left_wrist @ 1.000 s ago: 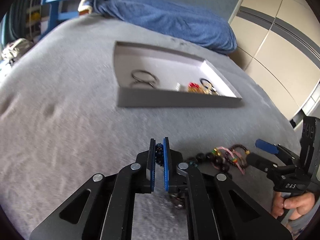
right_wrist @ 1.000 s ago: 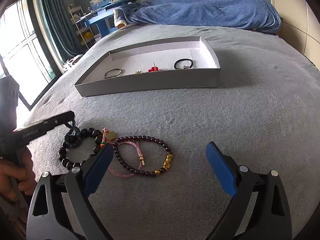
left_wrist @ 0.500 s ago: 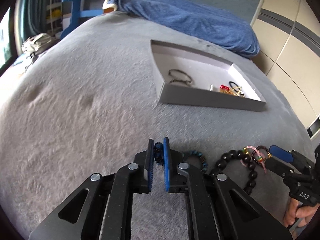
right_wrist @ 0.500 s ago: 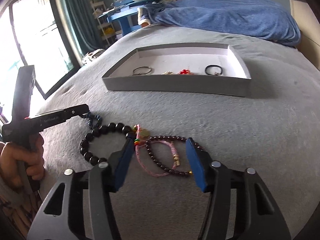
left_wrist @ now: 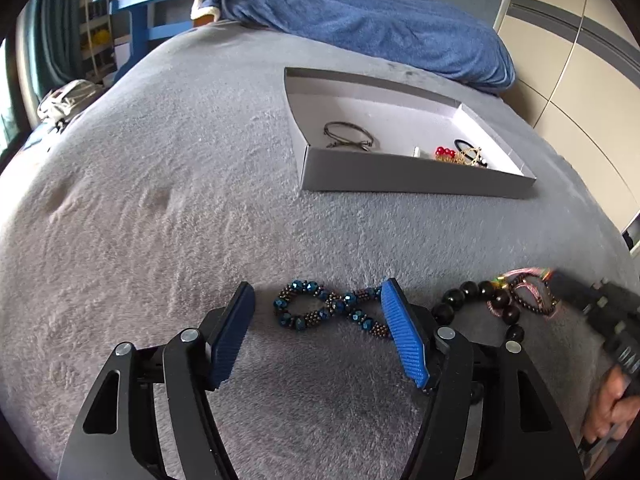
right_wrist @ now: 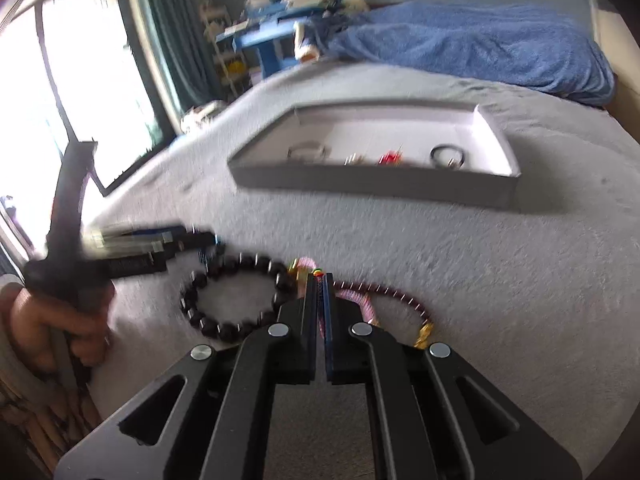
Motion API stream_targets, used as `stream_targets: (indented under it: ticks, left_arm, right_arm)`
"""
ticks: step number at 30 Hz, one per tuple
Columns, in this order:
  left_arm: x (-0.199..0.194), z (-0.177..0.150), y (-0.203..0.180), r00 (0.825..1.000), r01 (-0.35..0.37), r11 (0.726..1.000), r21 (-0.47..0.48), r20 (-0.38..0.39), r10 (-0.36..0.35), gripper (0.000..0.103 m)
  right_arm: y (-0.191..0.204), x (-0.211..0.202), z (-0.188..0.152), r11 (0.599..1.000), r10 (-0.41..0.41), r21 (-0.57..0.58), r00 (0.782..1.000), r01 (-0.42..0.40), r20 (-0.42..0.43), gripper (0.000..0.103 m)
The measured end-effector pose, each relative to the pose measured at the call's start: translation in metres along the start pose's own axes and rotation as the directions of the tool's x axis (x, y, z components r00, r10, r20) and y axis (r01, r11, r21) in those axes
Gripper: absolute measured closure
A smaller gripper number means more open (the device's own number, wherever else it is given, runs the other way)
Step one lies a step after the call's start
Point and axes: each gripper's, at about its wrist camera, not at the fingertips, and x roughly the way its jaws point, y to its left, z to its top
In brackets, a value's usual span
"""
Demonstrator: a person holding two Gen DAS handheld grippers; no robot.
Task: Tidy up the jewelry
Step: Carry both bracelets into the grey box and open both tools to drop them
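The left claw [left_wrist: 318, 312] is opening around a faceted blue bead bracelet [left_wrist: 332, 310], twisted figure-eight on the fuzzy bed [left_wrist: 160, 208]. The right claw [right_wrist: 319, 292] is clenched on a pink cord [right_wrist: 362, 300].

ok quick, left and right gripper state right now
left gripper: jaws opening, blue beaded bracelet lies loose between them.
right gripper: shut; something pink between the pads, too blurred to identify.

Both handheld tools are showing the same build: the left gripper [left_wrist: 316, 334] is wearing matte black plastic linkage arms with triangular cut-outs and round silver pivot screws, ending in ribbed blue pads [left_wrist: 404, 338]. The right gripper [right_wrist: 320, 312] is looking alike, its black arms carrying four silver screws. Pale lettering is blurring along its side in the left wrist view.
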Motion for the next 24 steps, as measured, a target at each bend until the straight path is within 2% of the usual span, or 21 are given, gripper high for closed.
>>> stream_targets:
  ticks: [2, 6, 10, 11, 17, 21, 22, 24]
  left_arm:
    - [0.001, 0.000, 0.000, 1.000, 0.002, 1.000, 0.001, -0.002, -0.002, 0.040]
    - [0.000, -0.001, 0.002, 1.000, 0.015, 1.000, -0.001, -0.001, -0.015, 0.067]
    - [-0.002, -0.001, -0.002, 1.000, 0.019, 1.000, 0.017, 0.011, -0.020, 0.081]
    - [-0.004, -0.001, -0.003, 1.000, 0.017, 1.000, 0.022, 0.021, -0.018, 0.088]
    - [-0.015, 0.001, -0.005, 0.997, 0.010, 0.999, 0.032, 0.075, -0.013, 0.089]
    - [-0.026, 0.005, -0.009, 0.991, 0.013, 0.999, 0.052, 0.131, -0.020, 0.089]
    - [-0.028, 0.006, -0.011, 0.990, 0.015, 0.998, 0.058, 0.140, -0.023, 0.095]
    - [-0.031, 0.008, -0.013, 0.988, 0.021, 0.997, 0.070, 0.153, -0.031, 0.095]
  right_arm:
    - [-0.009, -0.011, 0.005, 0.999, -0.004, 0.042, 0.999, 0.002, 0.049, 0.101]
    - [-0.030, -0.026, 0.012, 0.992, -0.040, 0.122, 0.993, 0.026, 0.112, 0.101]
    - [-0.049, -0.036, 0.015, 0.978, -0.107, 0.192, 0.982, 0.076, 0.153, 0.101]
    - [-0.053, -0.039, 0.016, 0.974, -0.121, 0.210, 0.980, 0.086, 0.160, 0.101]
    - [-0.081, -0.052, 0.014, 0.941, -0.181, 0.318, 0.964, 0.112, 0.195, 0.101]
    - [-0.088, -0.057, 0.014, 0.934, -0.185, 0.341, 0.960, 0.106, 0.210, 0.101]
    - [-0.087, -0.057, 0.014, 0.934, -0.185, 0.341, 0.960, 0.105, 0.210, 0.101]
    - [-0.087, -0.057, 0.015, 0.935, -0.185, 0.339, 0.960, 0.106, 0.210, 0.101]
